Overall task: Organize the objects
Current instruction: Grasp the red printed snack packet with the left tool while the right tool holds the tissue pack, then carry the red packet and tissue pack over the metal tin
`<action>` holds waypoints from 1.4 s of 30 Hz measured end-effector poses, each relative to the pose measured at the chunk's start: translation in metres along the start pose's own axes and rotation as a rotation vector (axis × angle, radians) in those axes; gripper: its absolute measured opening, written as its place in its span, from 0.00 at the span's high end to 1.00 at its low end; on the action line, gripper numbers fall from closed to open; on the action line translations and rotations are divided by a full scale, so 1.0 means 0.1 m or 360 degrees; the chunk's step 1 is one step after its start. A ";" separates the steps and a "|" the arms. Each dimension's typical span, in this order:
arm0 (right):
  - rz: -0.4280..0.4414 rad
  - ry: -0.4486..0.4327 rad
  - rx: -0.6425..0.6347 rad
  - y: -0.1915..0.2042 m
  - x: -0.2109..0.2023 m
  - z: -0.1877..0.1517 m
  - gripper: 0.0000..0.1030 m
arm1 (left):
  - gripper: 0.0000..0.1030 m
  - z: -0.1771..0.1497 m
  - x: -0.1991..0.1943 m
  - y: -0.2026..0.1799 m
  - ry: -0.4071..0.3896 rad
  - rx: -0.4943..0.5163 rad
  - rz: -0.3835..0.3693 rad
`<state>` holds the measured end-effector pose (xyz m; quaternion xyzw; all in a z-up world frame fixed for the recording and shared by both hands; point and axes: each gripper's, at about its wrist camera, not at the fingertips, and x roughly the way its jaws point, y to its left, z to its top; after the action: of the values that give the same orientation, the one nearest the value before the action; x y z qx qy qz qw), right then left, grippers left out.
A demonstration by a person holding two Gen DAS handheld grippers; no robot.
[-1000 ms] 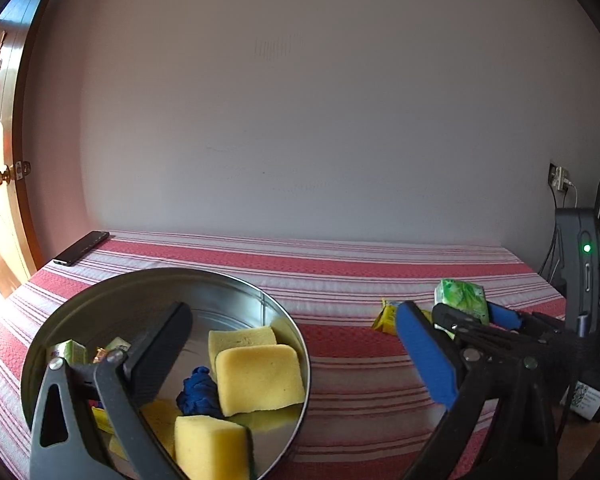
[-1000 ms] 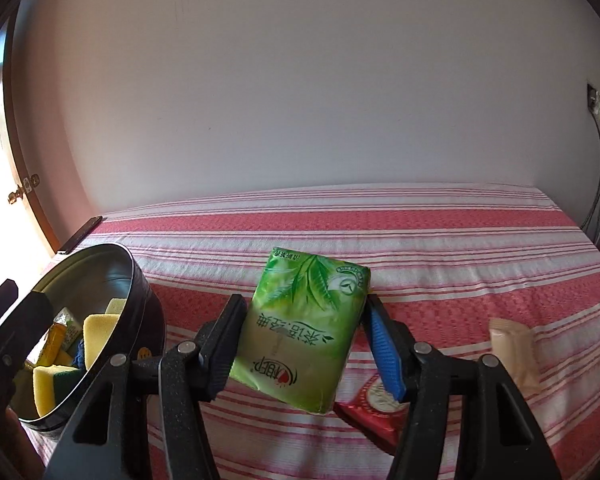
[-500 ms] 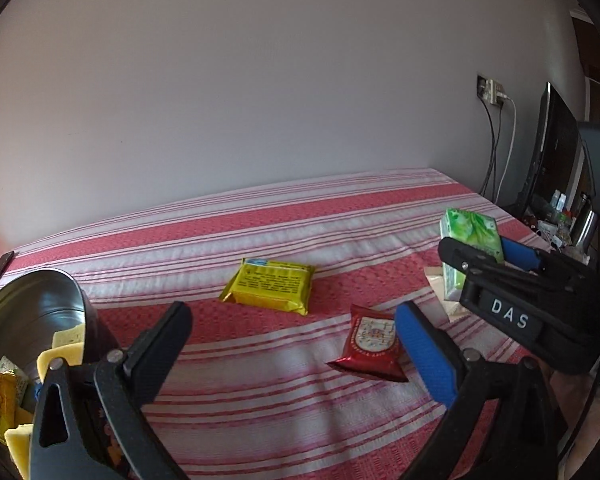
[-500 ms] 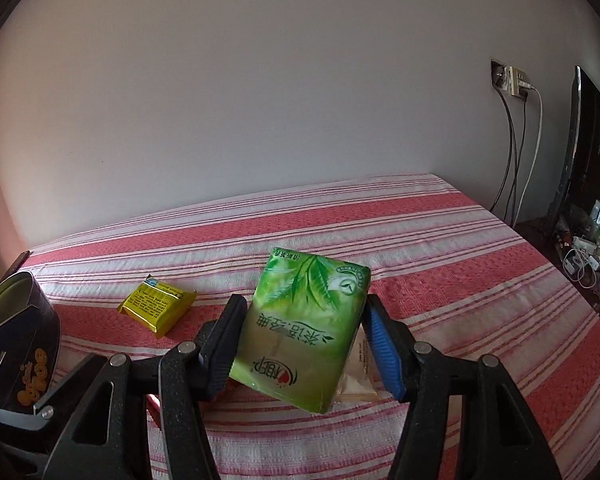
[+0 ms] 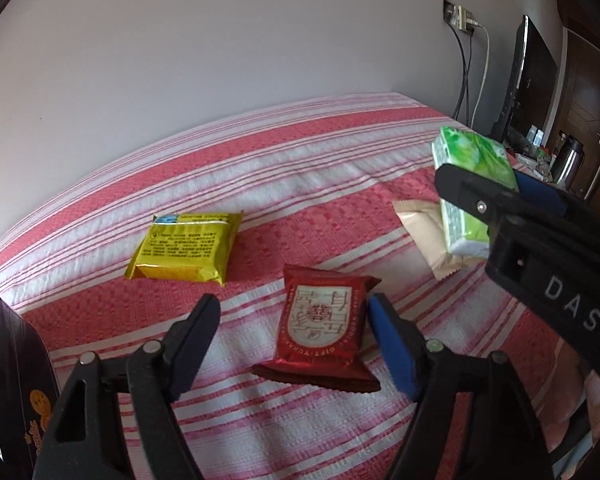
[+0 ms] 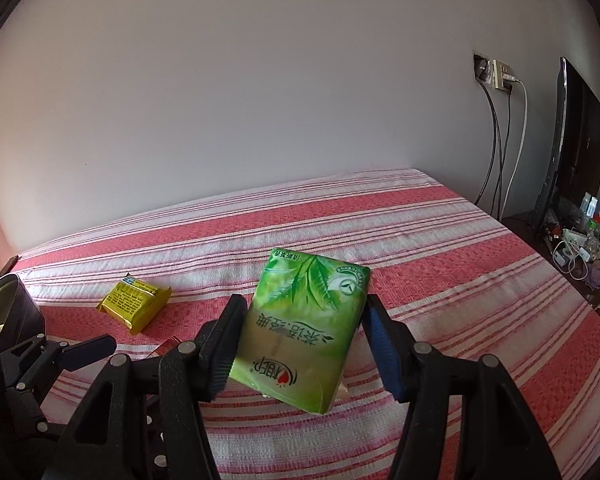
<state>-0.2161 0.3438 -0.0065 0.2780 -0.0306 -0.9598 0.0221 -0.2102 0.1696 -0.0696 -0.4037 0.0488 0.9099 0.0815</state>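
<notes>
My right gripper [image 6: 304,336] is shut on a green tissue pack [image 6: 308,328] and holds it above the striped bed; the pack also shows in the left wrist view [image 5: 472,184]. My left gripper [image 5: 294,336] is open, its jaws standing either side of a red snack packet [image 5: 320,328] lying on the bed. A yellow packet [image 5: 186,246] lies farther back left, also seen in the right wrist view [image 6: 134,300]. A beige packet [image 5: 424,232] lies under the right gripper. The dark round tin [image 5: 16,380] is at the left edge.
The red-and-white striped bedspread [image 5: 300,184] runs to a white wall. At the right are a TV [image 6: 576,148], wall socket with cables [image 6: 500,76] and a cluttered stand [image 6: 580,236]. A dark phone [image 6: 8,264] lies at the far left.
The left gripper has swung right, away from the tin with sponges, and moved over the red packet. The right gripper has also swung right, still holding the green tissue pack.
</notes>
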 end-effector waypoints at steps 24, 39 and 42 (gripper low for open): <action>0.0056 -0.0143 -0.0104 0.23 -0.15 -0.04 0.40 | 0.60 -0.15 -0.58 0.28 -0.0418 -0.0173 0.0160; 0.0129 -0.0218 -0.0190 0.48 -0.27 -0.11 0.40 | 0.60 -0.27 -0.81 0.38 -0.0599 -0.0183 0.0276; 0.0139 -0.0233 -0.0198 0.52 -0.30 -0.13 0.40 | 0.60 -0.29 -0.84 0.37 -0.0625 -0.0183 0.0291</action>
<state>-0.1829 0.2930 0.0024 0.2037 0.0153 -0.9757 0.0789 -0.1400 0.1194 -0.0257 -0.2168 0.0163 0.9759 -0.0166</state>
